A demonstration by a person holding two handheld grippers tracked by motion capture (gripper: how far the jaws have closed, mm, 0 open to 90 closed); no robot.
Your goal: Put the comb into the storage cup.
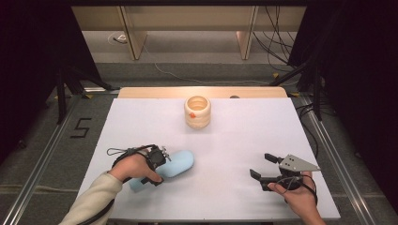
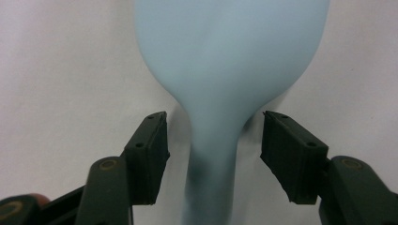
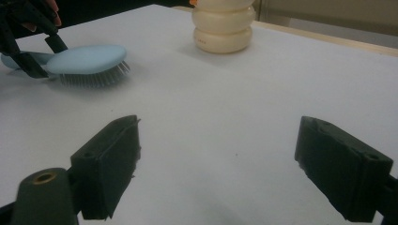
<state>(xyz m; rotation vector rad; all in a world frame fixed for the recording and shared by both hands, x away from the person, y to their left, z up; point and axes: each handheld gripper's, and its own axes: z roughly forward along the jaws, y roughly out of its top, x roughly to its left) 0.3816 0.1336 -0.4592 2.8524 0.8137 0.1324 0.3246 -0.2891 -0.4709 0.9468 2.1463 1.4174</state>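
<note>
Nearest the high camera, two forearms come in over the near edge of a white, matte counter [image 1: 225, 140], each hand holding black tongs. At the near left lies a pale blue hairbrush [image 1: 176, 165], smooth plastic with a rounded oval head tapering to a narrow handle; it rests bristle-side down, its short grey bristles showing under the head in the right gripper view, head pointing right and far. Its handle end is covered by the hand and sleeve. Left tongs [image 2: 213, 150] straddle that handle just behind the head; the ribbed black pads stand a little off it on each side, not yet pressing, so they are open around it. Right tongs [image 1: 267, 168] hover at the near right, well apart from the brush, gaping with nothing between them. Toward the far middle stands a cream ribbed pot [image 1: 197, 111], built like stacked rings, with a small orange bit at its rim, too small to make out.
</note>
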